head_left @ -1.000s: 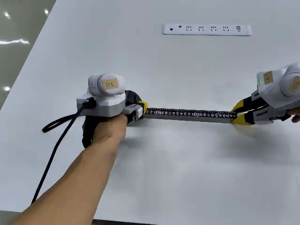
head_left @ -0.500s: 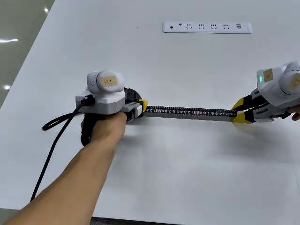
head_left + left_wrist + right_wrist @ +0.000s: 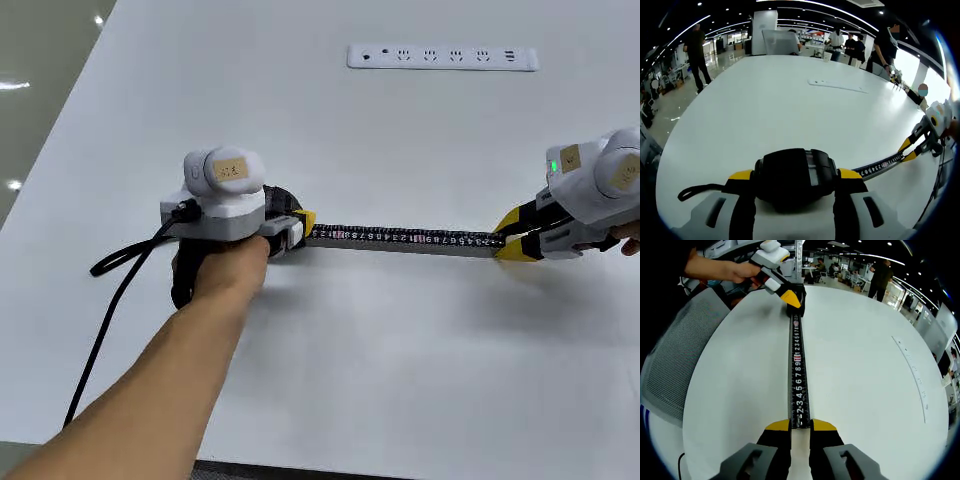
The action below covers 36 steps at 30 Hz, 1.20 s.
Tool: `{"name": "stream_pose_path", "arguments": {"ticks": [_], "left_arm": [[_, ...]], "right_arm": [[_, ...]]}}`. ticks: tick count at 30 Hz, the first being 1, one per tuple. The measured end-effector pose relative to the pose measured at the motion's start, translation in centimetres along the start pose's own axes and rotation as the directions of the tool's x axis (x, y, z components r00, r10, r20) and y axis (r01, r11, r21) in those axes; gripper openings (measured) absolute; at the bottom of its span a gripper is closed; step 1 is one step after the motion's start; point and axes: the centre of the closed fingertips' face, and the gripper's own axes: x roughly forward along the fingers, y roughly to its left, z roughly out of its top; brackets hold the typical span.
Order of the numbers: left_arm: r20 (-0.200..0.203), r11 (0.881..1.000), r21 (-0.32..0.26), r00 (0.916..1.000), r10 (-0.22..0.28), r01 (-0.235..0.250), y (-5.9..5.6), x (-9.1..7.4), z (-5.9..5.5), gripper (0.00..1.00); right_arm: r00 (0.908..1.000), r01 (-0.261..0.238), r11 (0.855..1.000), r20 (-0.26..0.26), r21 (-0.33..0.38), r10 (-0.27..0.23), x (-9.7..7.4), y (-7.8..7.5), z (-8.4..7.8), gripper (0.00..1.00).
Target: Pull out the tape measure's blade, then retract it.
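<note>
1. The left gripper (image 3: 795, 176) has its yellow-tipped jaws clamped on both sides of the tape measure's black case (image 3: 792, 165), which sits low on the white table (image 3: 400, 350).
2. The right gripper (image 3: 800, 426) has its jaws pressed shut on the free end of the blade (image 3: 798, 365), pinching it just before the lowest numbers.
3. The blade runs drawn out in a straight line from the case to the right gripper, printed side up. It lies on or barely above the tabletop; the views do not settle which.
4. In the head view the left gripper's white body covers most of the case, leaving a black edge and one yellow tip showing where the blade comes out.
5. A white power strip (image 3: 442, 59) lies flat on the far side of the table, well apart from the blade and roughly parallel to it.
6. A black cable (image 3: 110, 320) leaves the back of the left gripper and trails across the table towards the near edge. A black loop (image 3: 695, 191) lies beside it, behind the case.
7. The left hand (image 3: 230, 270) wraps the left gripper's handle from the near side, with the forearm stretched out from the lower left corner.
8. The right hand (image 3: 630, 236) shows as fingertips at the picture's right edge, holding the right gripper level and pointed along the blade.
9. A grey mesh chair (image 3: 685, 355) stands by the table's edge, and people stand in the room beyond the table.
</note>
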Motion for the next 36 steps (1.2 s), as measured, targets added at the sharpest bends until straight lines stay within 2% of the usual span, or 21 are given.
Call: {"name": "stream_pose_path", "arguments": {"ticks": [13,22,36], "left_arm": [[-0.001,1.0,-0.003,1.0,-0.004,0.004,0.1,0.0,0.0,0.58],[-0.003,1.0,-0.008,1.0,-0.008,0.008,0.1,-0.1,0.0,0.58],[-0.005,1.0,-0.01,0.9999,-0.012,0.012,0.1,-0.1,-0.1,0.58]], "right_arm": [[0.9999,-0.004,1.0,-0.011,-0.006,0.004,0.1,0.0,0.1,0.09],[0.9999,-0.013,1.0,0.005,-0.015,0.013,0.8,0.1,1.4,0.09],[0.9996,-0.022,1.0,0.017,-0.014,0.023,1.4,0.2,2.5,0.09]]}}
